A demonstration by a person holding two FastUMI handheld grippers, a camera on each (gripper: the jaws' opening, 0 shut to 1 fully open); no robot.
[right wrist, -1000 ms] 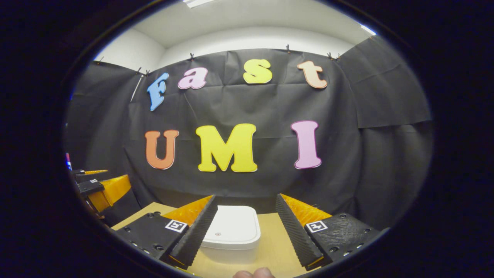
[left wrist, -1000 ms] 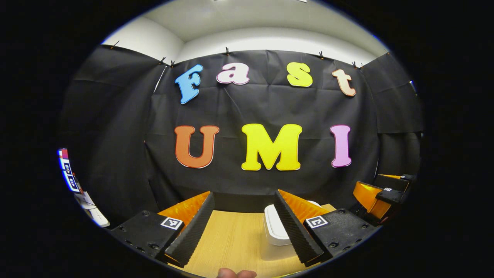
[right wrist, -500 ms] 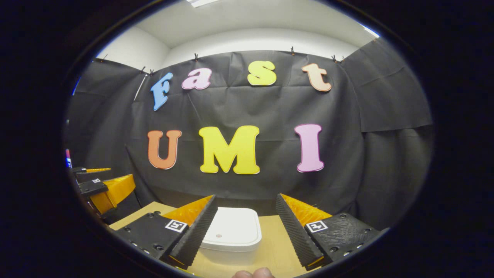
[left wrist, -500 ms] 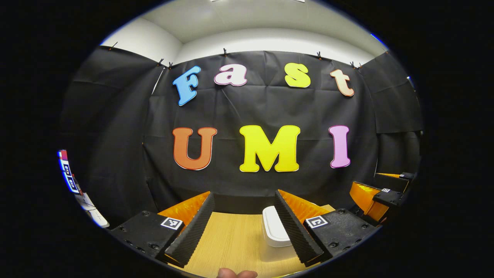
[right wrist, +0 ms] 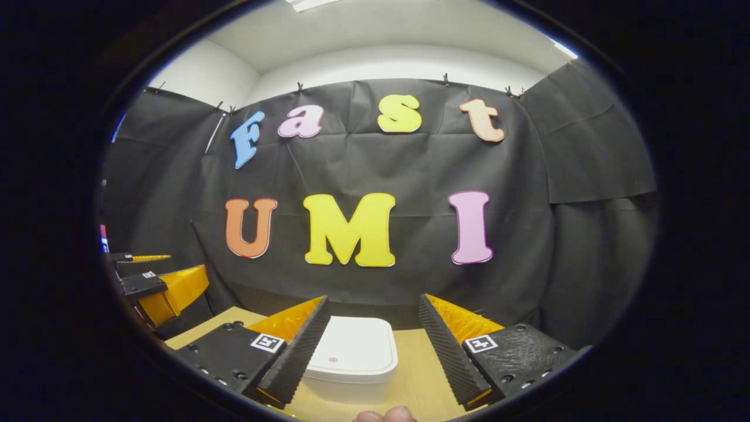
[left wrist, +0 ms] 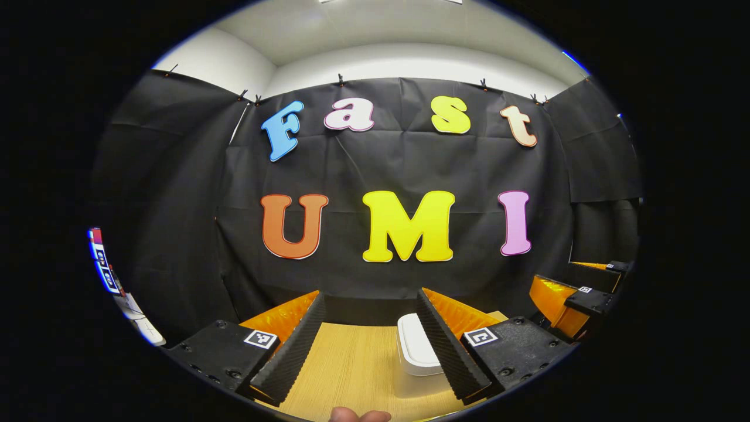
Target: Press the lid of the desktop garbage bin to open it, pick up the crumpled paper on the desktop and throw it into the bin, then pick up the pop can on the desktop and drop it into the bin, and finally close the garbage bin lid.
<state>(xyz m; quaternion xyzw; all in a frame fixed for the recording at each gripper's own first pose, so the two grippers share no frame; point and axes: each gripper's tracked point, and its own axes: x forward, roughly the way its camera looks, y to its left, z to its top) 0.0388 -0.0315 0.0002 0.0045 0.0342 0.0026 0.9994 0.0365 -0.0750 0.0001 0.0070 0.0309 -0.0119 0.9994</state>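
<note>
Both grippers — left gripper (left wrist: pixel 370 337) and right gripper (right wrist: pixel 372 340) — stay spread and empty, barely shifted; white garbage bin (right wrist: pixel 354 357) sits lid-closed on the counter (left wrist: pixel 351 369) — pressing hasn't begun.

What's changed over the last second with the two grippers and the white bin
Very little. In the right gripper view the wall and the white bin sit slightly lower, so the right gripper has tipped or risen a touch. The left gripper barely drifted. Nothing was grasped or released: both sets of jaws stay open and empty, and the bin's lid stays closed on the wooden desktop.
</note>
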